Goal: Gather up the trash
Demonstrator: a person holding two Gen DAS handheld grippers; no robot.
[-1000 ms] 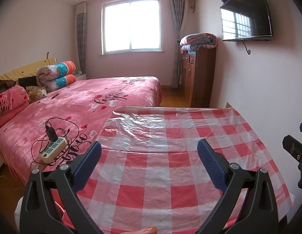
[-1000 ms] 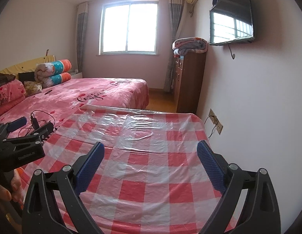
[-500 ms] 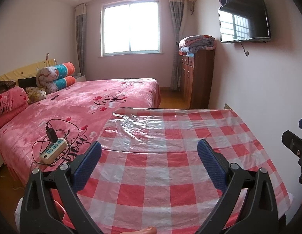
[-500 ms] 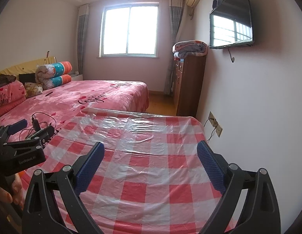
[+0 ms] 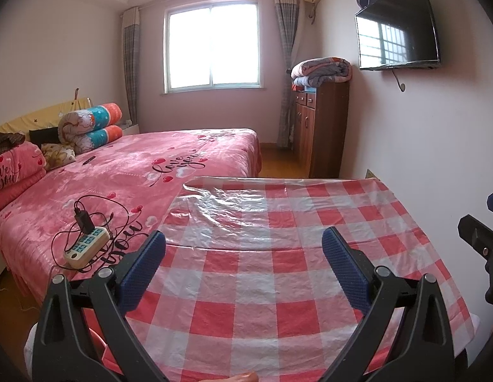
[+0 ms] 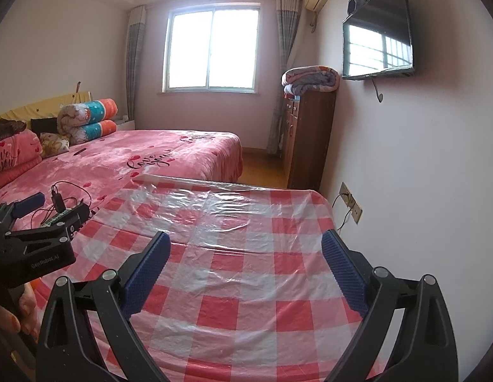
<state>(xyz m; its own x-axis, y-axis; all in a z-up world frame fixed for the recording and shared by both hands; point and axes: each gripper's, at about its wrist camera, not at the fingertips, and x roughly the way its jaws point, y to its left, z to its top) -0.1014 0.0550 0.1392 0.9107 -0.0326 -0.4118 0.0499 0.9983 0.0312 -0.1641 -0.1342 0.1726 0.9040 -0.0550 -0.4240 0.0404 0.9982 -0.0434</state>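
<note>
No trash shows in either view. A table with a red-and-white checked cloth [image 5: 256, 273] under clear plastic fills the foreground [image 6: 246, 254]. My left gripper [image 5: 243, 242] hovers open over the near part of the cloth, nothing between its blue pads [image 5: 144, 267]. My right gripper [image 6: 246, 245] is also open and empty above the cloth, closer to the wall. The left gripper also shows at the left edge of the right wrist view [image 6: 49, 203], and part of the right gripper shows at the right edge of the left wrist view [image 5: 482, 238].
A bed with a pink cover [image 5: 135, 172] adjoins the table's left side, bearing a power strip with a charger and cables [image 5: 85, 245] and rolled bedding [image 5: 90, 127]. A wooden cabinet [image 5: 319, 127] with folded blankets stands by the right wall, below a television [image 5: 396, 28]. A wall socket [image 6: 351, 203] sits beside the table.
Both views have tilted slightly downward and drawn back a little, so the table sits lower in frame. Both grippers remain open and empty.
</note>
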